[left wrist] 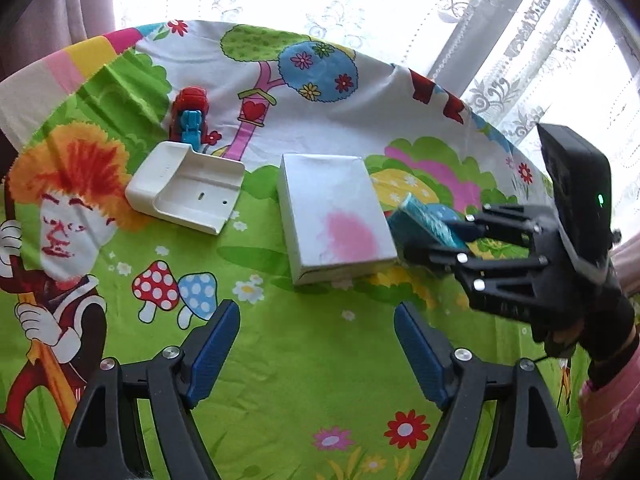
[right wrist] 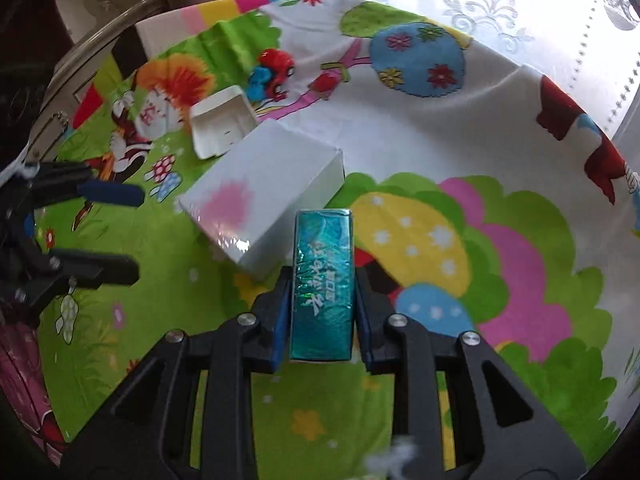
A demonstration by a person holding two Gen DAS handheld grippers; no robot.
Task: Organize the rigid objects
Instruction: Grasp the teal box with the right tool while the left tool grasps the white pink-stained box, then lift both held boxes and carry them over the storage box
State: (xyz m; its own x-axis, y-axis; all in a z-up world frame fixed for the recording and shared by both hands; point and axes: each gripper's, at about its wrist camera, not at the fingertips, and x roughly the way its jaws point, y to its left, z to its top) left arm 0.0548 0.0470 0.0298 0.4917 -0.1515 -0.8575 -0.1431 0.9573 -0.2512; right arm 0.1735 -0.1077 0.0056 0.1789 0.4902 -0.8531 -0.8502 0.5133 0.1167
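cartoon tablecloth (left wrist: 304, 380) under lace curtains (left wrist: 520, 40).

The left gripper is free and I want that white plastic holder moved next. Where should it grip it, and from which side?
Grip the white plastic holder by a raised side wall, coming from above. It lies flat, open face up, so that wall likely fits the open left gripper better than its full width.

White lettering on teal box (right wrist: 322, 288) is illegible.
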